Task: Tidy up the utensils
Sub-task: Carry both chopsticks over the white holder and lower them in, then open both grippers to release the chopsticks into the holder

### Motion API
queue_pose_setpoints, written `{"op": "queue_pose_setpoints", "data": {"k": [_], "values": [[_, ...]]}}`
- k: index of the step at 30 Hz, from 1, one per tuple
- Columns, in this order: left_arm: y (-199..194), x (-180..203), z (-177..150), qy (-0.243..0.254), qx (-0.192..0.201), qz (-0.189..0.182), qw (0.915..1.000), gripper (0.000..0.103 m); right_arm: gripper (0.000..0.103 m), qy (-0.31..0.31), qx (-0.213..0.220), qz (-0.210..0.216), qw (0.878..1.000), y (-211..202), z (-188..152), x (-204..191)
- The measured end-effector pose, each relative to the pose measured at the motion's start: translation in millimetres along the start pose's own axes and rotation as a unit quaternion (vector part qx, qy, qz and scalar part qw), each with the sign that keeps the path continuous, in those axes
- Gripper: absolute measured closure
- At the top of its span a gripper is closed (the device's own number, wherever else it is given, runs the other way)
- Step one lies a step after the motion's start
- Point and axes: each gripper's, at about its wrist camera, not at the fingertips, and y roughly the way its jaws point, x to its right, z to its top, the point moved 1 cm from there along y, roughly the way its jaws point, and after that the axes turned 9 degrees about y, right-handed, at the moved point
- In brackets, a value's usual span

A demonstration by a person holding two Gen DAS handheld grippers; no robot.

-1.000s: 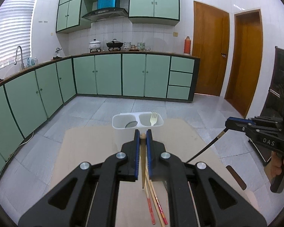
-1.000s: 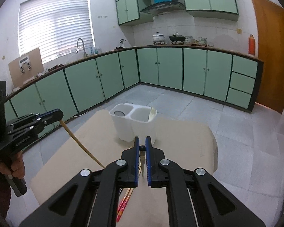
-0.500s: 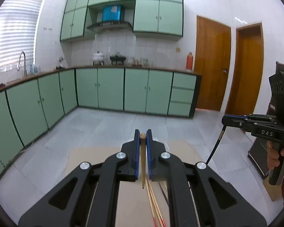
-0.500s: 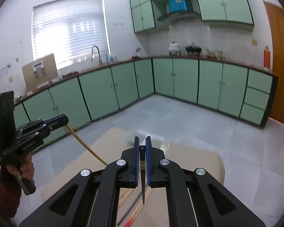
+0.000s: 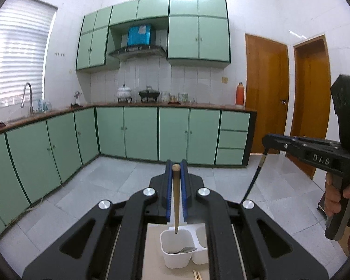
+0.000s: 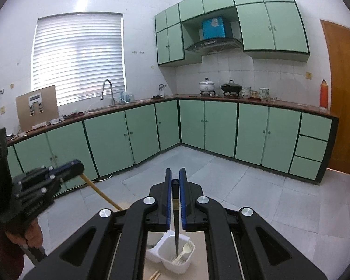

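Now both tongs are up off the bench w/ a chopstick each: left tongs (image 5: 176, 191) pinching the wood stick (image 5: 175, 200), right tongs (image 6: 175, 200) pinching the black stick (image 6: 175, 221), tips hanging over the caddy (image 6: 175, 262) — drop-in looks next.

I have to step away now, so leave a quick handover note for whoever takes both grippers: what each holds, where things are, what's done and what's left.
Left gripper: shut on a wooden chopstick, tip hanging over the holder's compartment that has a metal spoon.
Right gripper: shut on a black chopstick, tip over the compartment with the plastic fork.
Done: spoon and fork are in the holder.
Left: drop both held chopsticks in; from these views I can't tell which compartment is meant for them. Then collect the chopsticks lying on the table in front of the holder.
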Motion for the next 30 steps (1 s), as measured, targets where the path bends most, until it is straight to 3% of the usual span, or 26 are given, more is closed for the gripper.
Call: {"op": "queue_pose_setpoints", "data": {"k": [9,15,17,19,24,28,30], "values": [[45,-12,-35,-0.021,-0.053,-0.012,0.9983,0.097,0.097,0.024,-0.039,-0.013,0.999,63,-40,18],[60,-14,-59,-0.015,-0.096,-0.022,0.995,0.094,0.096,0.029,-0.075,-0.022,0.997,79,-66,21],[57,-17,-63,-0.017,-0.098,-0.022,0.9948,0.08,0.092,0.028,-0.076,-0.028,0.996,75,-72,22],[52,-20,-65,-0.019,-0.095,-0.019,0.9951,0.07,0.081,0.029,-0.07,-0.033,0.997,69,-74,24],[22,-21,-70,-0.022,-0.074,-0.007,0.997,0.055,0.061,0.023,-0.043,-0.058,0.997,36,-81,29],[-6,-12,-77,-0.017,-0.054,0.005,0.9984,0.033,0.043,0.021,-0.022,-0.074,0.997,8,-93,28],[-23,-5,-84,-0.012,-0.047,0.012,0.9987,0.028,0.036,0.02,-0.013,-0.082,0.996,-7,-104,25]]}}
